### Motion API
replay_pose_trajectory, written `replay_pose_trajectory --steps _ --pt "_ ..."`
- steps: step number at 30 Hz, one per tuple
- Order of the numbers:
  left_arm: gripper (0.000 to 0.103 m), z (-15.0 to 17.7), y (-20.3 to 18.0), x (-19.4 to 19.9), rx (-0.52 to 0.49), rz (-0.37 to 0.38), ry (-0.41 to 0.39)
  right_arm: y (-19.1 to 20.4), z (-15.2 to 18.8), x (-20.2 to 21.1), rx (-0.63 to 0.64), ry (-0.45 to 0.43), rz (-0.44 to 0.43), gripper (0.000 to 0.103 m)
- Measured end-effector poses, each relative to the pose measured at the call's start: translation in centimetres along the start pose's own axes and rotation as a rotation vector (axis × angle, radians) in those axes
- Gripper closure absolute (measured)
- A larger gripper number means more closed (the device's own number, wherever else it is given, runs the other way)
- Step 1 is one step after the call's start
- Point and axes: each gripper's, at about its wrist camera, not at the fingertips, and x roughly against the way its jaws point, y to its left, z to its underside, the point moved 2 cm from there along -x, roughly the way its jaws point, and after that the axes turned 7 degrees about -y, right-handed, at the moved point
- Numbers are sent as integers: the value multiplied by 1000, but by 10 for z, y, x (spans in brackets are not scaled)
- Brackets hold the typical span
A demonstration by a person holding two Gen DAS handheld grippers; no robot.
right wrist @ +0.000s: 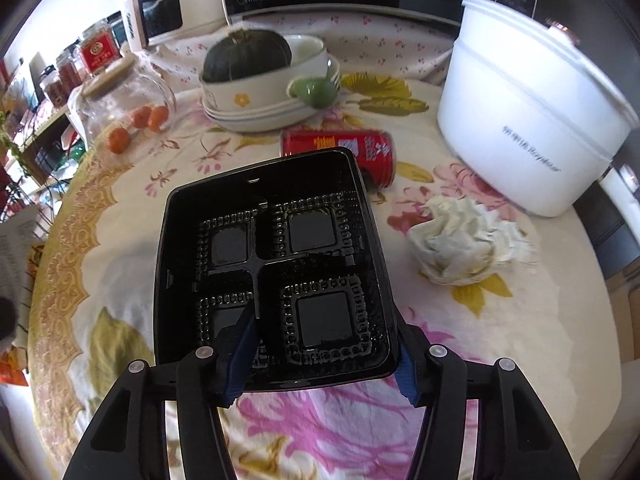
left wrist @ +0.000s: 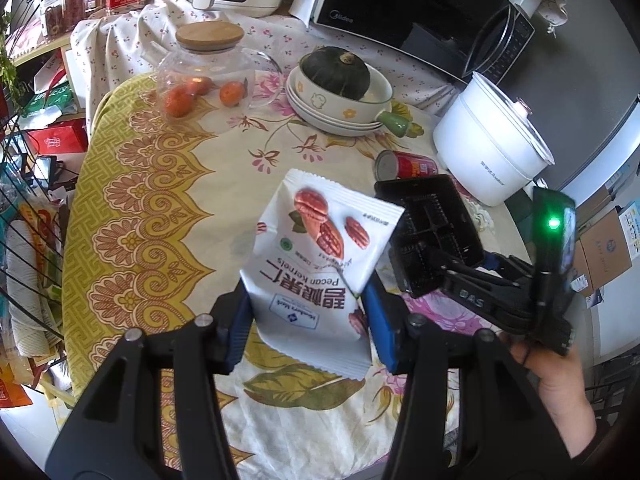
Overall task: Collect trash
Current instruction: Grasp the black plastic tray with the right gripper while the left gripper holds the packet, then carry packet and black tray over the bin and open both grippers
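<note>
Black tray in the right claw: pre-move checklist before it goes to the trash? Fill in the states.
1. Right claw shut on the black tray: ok, one finger inside, one outside its near wall.
2. Tray empty: ok, nothing in its compartments.
3. Tray clear of the red can: cannot tell, its far edge overlaps the can in view.
4. Left claw shut on the pecan bag: ok.
5. Trash left on the table: not ok, the can and the crumpled tissue remain.
6. Bin in sight: not ok, none visible.
</note>
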Motion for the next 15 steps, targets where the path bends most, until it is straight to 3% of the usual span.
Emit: replay_pose_trajectory --steps 15 --pt "50 15 -27 4 -38 70 27 -62 33 89 -14 -22 85 44"
